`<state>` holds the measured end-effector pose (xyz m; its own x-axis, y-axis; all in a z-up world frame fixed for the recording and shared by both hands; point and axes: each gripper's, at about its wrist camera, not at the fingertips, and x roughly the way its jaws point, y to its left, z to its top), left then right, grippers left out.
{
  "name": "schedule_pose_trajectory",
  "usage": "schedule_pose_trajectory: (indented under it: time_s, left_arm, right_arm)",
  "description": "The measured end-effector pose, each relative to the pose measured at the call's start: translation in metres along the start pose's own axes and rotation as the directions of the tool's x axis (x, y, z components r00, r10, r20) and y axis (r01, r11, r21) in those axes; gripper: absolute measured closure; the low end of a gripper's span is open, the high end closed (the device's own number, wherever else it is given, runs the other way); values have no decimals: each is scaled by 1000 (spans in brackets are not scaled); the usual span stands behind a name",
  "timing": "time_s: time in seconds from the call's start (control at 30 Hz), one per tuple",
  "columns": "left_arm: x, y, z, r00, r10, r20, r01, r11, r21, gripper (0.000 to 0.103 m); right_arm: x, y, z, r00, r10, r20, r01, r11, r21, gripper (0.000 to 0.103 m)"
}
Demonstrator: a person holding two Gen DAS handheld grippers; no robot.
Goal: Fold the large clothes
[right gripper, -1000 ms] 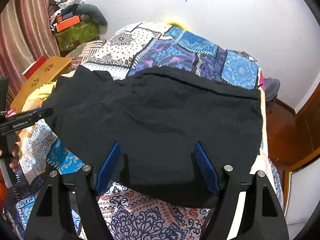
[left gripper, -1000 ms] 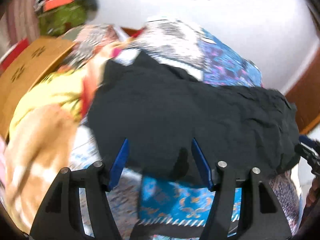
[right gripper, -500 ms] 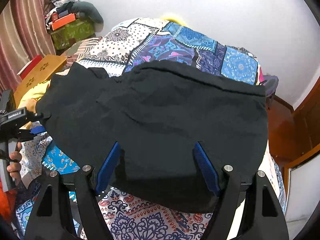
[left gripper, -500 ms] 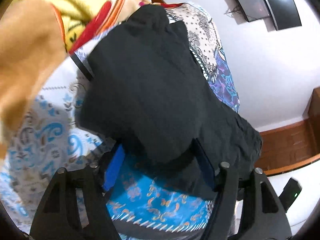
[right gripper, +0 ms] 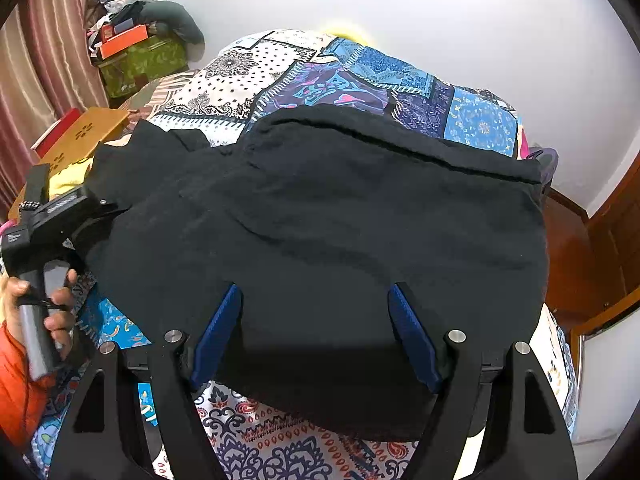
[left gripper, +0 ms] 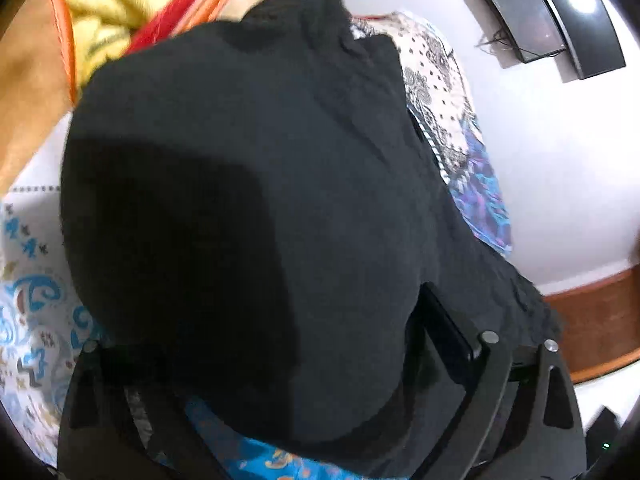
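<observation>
A large black garment (right gripper: 340,220) lies spread over a patchwork bedspread (right gripper: 360,76). My right gripper (right gripper: 316,332) is open above its near edge, the blue pads (right gripper: 216,332) wide apart with cloth below them. In the left wrist view the black garment (left gripper: 260,200) fills the frame and drapes over my left gripper (left gripper: 260,360); its pads are hidden under the cloth. The left gripper also shows in the right wrist view (right gripper: 60,216), at the garment's left corner, held by a hand.
A wooden board (right gripper: 84,132) and yellow and orange cloth (left gripper: 100,20) lie at the bed's left. A green box with clutter (right gripper: 140,60) stands in the corner by a curtain. A wall screen (left gripper: 552,20) hangs above. A wooden door (right gripper: 612,220) is right.
My left gripper has pushed in at the garment's left corner and the cloth now covers its fingers. The right gripper has stayed open over the near edge.
</observation>
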<state>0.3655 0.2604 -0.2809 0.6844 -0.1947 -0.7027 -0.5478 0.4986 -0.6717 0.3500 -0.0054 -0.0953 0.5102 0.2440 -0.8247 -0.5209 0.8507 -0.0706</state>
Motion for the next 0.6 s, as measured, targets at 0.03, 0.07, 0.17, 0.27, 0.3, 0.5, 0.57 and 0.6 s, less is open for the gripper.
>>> schedule_pose_trajectory:
  time_s: [0.03, 0.07, 0.17, 0.27, 0.3, 0.5, 0.57, 0.6]
  left_arm:
    - [-2, -7, -4, 999, 38, 39, -39, 999, 23, 13]
    - [-5, -12, -6, 995, 68, 67, -71, 996, 46, 21]
    - [-15, -32, -14, 980, 126, 156, -149, 979, 141, 50]
    - [-27, -54, -18, 962, 158, 222, -211, 948, 239, 62]
    - [-34, -61, -20, 955, 160, 250, -226, 937, 266, 65]
    - [-86, -68, -22, 923, 115, 367, -243, 915, 323, 72]
    - [-107, -72, -18, 902, 105, 419, -264, 902, 341, 72]
    - [-119, -74, -16, 884, 102, 457, -286, 891, 353, 72]
  right_arm:
    - [0, 0, 0, 1000, -1, -1, 1, 1000, -1, 30]
    - [0, 0, 0, 1000, -1, -3, 1, 1000, -2, 30]
    - [-2, -1, 1, 1000, 3, -7, -3, 1000, 0, 30]
    - [-4, -1, 2, 1000, 7, -8, -7, 1000, 8, 30]
    - [-5, -2, 2, 1000, 7, -9, -7, 1000, 13, 30]
    - [-17, -1, 11, 998, 67, 3, -67, 996, 64, 30]
    - [-21, 3, 19, 994, 110, 16, -110, 990, 83, 30]
    - [-22, 9, 24, 989, 147, 19, -148, 985, 90, 30]
